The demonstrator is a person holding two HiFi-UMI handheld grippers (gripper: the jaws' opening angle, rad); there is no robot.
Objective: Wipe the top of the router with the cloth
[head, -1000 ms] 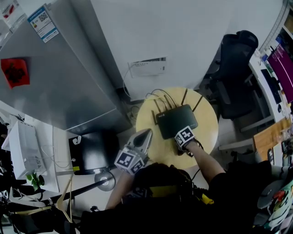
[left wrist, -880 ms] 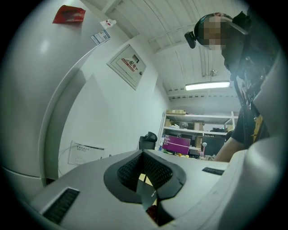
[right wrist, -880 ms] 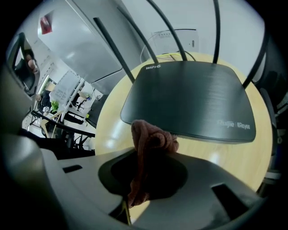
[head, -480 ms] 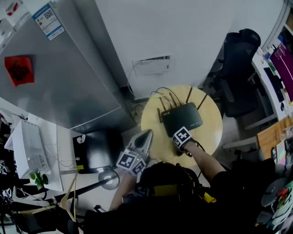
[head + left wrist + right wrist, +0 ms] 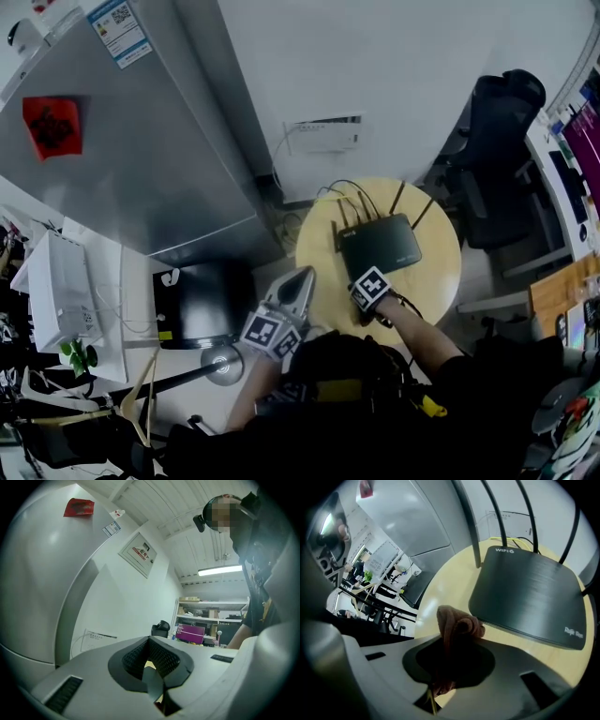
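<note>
While the head view showed only my right claw [image 5: 367,281] at the black router's [image 5: 380,246] near edge, its own view showed the jaws clamped on a bunched brownish cloth [image 5: 457,623] just beside the router's corner. My left claw [image 5: 293,291], closed on nothing, hung at the round worktop's [image 5: 441,272] left edge, with bare wood around the router.

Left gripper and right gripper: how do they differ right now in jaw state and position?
The left gripper has its jaws together on nothing; the right gripper is shut on a bunched brown cloth. The left gripper hangs at the left edge of the round table, apart from the router; the right gripper is at the router's near edge. Both carry a marker cube.
</note>
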